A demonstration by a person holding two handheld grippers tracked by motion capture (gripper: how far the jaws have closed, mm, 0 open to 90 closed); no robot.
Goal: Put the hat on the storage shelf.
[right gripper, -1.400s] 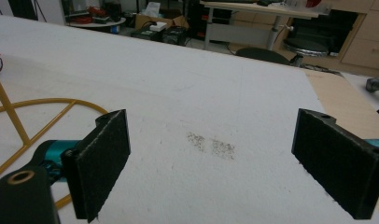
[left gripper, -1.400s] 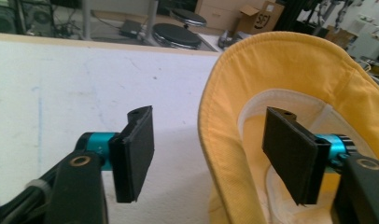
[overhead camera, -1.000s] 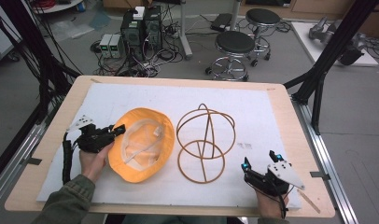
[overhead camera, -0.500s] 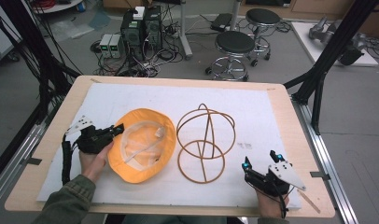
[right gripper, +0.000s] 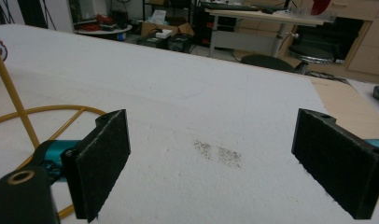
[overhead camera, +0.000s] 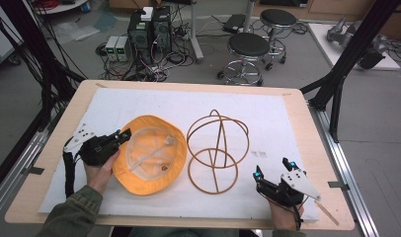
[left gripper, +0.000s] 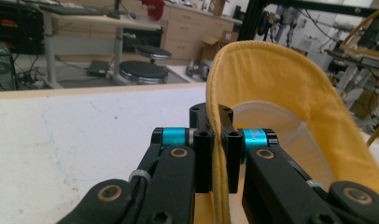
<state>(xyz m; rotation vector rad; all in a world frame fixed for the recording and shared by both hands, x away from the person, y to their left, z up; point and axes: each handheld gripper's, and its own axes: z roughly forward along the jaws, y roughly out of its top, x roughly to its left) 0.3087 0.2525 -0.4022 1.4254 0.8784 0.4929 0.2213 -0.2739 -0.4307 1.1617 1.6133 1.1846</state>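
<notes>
Fingers of left gripper (left gripper: 214, 154) clamp hat brim (left gripper: 220, 186) — right gripper (right gripper: 225, 168) wide, off hat.

No lettering, label or number can be read anywhere; a faint grey mark on the white mat (overhead camera: 267, 123) (right of the wire frame (overhead camera: 217, 148)) may be print, too blurred to tell.

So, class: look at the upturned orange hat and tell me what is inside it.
Inside the orange hat: pale lining, a strap across it and a small dark spot. The left gripper pinches its brim; the mat beneath stays hidden.
</notes>
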